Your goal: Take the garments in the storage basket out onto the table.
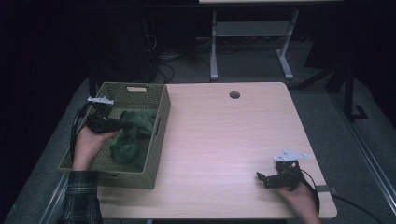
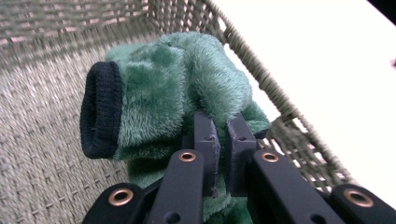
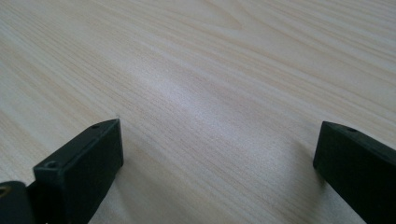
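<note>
Left gripper view: my left gripper [image 2: 218,122] has its jaws pinching the green plush sock [image 2: 177,84], not yet out of the basket [image 1: 161,116]. Right gripper [image 1: 262,177] rests near-right on the worktop [image 1: 224,135], jaws spread, empty; I judge taking the sock out remains.

1. High view: fixed cam above person's side, looks fwd and down; takes in whole desk [image 1: 224,130], basket [image 1: 161,140] at left, floor beyond.
2. Left gripper view: rides left gripper [image 2: 223,140], v. close, faces into basket [image 2: 42,154] at green plush [image 2: 187,79]; shares basket, plush [image 1: 133,133] w/ high view.
3. Right gripper view: rides right gripper [image 3: 215,154], low, close over bare desk [image 3: 210,70]; shares desk top w/ high view.
</note>
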`<state>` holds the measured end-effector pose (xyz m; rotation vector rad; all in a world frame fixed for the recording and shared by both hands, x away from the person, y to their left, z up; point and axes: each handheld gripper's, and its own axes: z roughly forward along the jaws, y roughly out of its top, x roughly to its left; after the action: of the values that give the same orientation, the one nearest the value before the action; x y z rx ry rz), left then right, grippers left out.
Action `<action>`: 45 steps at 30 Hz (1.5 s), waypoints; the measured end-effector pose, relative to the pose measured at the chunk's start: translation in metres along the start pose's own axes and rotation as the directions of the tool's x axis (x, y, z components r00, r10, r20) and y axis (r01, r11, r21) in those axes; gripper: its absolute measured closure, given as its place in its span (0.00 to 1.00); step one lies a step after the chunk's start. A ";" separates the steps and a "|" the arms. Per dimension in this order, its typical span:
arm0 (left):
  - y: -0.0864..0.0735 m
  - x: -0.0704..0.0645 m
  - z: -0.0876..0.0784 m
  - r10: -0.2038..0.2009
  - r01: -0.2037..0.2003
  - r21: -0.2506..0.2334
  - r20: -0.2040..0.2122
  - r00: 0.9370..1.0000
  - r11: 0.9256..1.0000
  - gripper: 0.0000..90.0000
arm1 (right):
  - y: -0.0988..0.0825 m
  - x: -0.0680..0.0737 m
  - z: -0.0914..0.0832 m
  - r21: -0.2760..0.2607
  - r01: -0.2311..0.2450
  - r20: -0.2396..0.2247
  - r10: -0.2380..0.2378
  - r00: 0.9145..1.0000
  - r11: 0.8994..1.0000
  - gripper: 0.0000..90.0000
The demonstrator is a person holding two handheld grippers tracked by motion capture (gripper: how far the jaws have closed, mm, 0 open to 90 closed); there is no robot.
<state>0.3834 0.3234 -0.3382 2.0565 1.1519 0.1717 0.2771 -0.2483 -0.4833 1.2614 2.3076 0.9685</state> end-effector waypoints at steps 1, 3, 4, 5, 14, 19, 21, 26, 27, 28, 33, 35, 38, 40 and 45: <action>0.003 -0.001 -0.008 -0.006 0.007 -0.029 0.020 1.000 1.000 0.95 | 0.000 0.000 0.000 0.000 -0.001 0.000 0.001 1.000 1.000 0.01; 0.005 -0.002 -0.011 -0.010 0.012 -0.045 0.031 0.999 0.999 0.95 | 0.000 0.000 0.000 0.000 -0.001 -0.001 0.001 1.000 1.000 0.01; 0.007 -0.003 -0.014 -0.011 0.013 -0.053 0.037 0.999 0.999 0.95 | 0.000 0.000 0.000 0.000 0.000 0.000 0.000 1.000 1.000 0.01; 0.009 -0.004 -0.016 -0.008 0.010 -0.053 0.039 0.999 0.999 0.95 | 0.000 0.000 0.000 0.000 0.000 0.000 0.000 1.000 1.000 0.01; 0.030 -0.014 -0.041 0.027 -0.024 -0.073 0.045 0.999 0.997 0.95 | 0.000 0.000 0.000 0.001 -0.003 0.000 0.003 1.000 1.000 0.01; 0.044 -0.022 -0.055 0.045 -0.041 -0.081 0.047 0.998 0.996 0.95 | 0.000 0.000 0.000 0.000 -0.002 0.000 0.002 1.000 1.000 0.01; 0.049 -0.026 -0.061 0.052 -0.047 -0.088 0.046 0.998 0.995 0.95 | 0.000 0.000 0.000 0.000 -0.001 0.000 0.001 1.000 1.000 0.01; 0.062 -0.035 -0.073 0.081 -0.075 -0.106 0.046 0.996 0.991 0.95 | 0.000 0.000 0.000 0.001 -0.003 0.000 0.003 1.000 1.000 0.01; 0.065 -0.038 -0.077 0.093 -0.087 -0.115 0.049 0.994 0.990 0.95 | 0.000 0.000 0.000 0.000 -0.002 -0.001 0.002 1.000 1.000 0.01; 0.065 -0.038 -0.077 0.093 -0.087 -0.115 0.049 0.994 0.990 0.95 | 0.000 0.000 0.000 0.000 -0.002 -0.001 0.002 1.000 1.000 0.01; 0.075 -0.047 -0.086 0.119 -0.111 -0.136 0.058 0.991 0.985 0.95 | 0.000 0.000 0.000 0.001 -0.003 -0.001 0.003 1.000 1.000 0.01; 0.078 -0.050 -0.088 0.126 -0.116 -0.143 0.065 0.990 0.983 0.95 | 0.000 0.000 0.000 0.000 -0.003 -0.001 0.003 1.000 1.000 0.01; 0.084 -0.057 -0.092 0.143 -0.131 -0.156 0.065 0.988 0.979 0.95 | 0.000 0.000 0.000 0.000 -0.002 0.000 0.002 1.000 1.000 0.01; 0.089 -0.066 -0.095 0.158 -0.141 -0.179 0.082 0.984 0.974 0.95 | 0.000 0.000 0.000 0.000 -0.002 0.000 0.002 1.000 1.000 0.01; 0.099 -0.081 -0.093 0.193 -0.174 -0.183 0.090 0.977 0.968 0.96 | 0.000 0.000 0.000 0.001 -0.003 -0.001 0.003 1.000 1.000 0.01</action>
<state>0.3605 0.2813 -0.1876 1.9893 0.8498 0.2410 0.2773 -0.2482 -0.4832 1.2659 2.3074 0.9693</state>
